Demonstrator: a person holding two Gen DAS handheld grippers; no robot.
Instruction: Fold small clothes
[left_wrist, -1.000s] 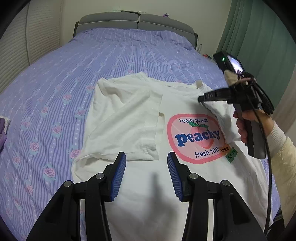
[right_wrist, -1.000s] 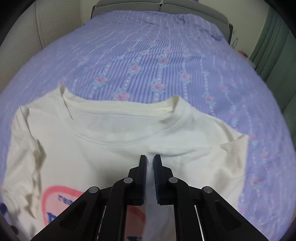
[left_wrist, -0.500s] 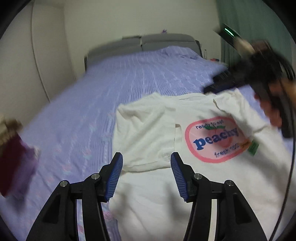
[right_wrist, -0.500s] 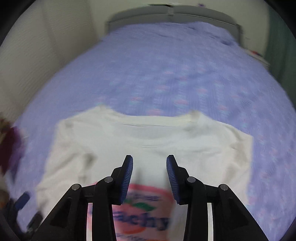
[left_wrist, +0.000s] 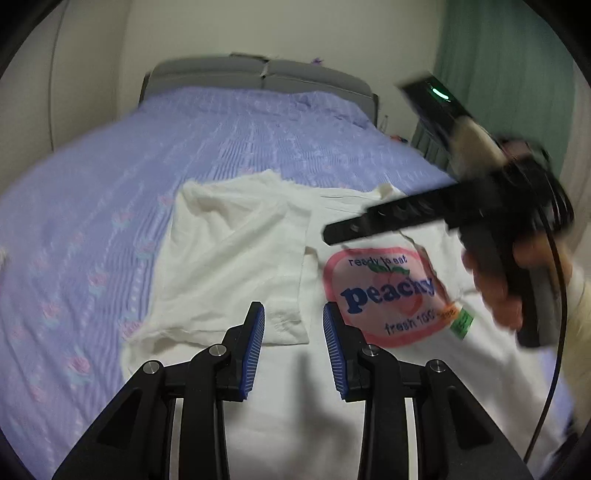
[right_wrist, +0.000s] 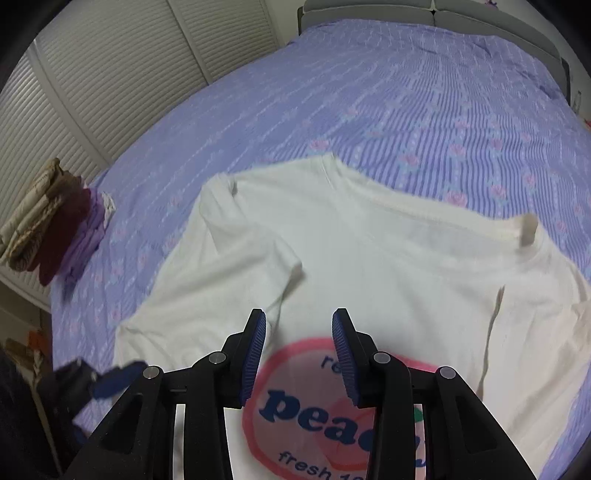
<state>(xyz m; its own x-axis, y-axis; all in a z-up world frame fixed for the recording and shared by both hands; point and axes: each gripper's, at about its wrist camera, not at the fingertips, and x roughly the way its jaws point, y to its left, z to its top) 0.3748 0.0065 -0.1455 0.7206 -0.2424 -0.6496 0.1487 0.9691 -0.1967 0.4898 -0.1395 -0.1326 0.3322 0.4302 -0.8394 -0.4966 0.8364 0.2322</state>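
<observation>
Left wrist view, left claw (left_wrist: 293, 345) released above white T-shirt (left_wrist: 236, 254), right claw (right_wrist: 299, 350) released too.

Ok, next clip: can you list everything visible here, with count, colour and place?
T-shirt: one, cream with pink peach print, flat on bed, both sleeves folded in.
Bedspread: one, lilac floral stripes, covers bed.
Folded clothes stack: one, beige, maroon, purple, bed's far-left edge.
Headboard: one, grey, far end.
Curtain: one, green, right wall.
Louvred doors: white, left wall.
Left gripper: open, over shirt.
Right gripper: open, over print.
</observation>
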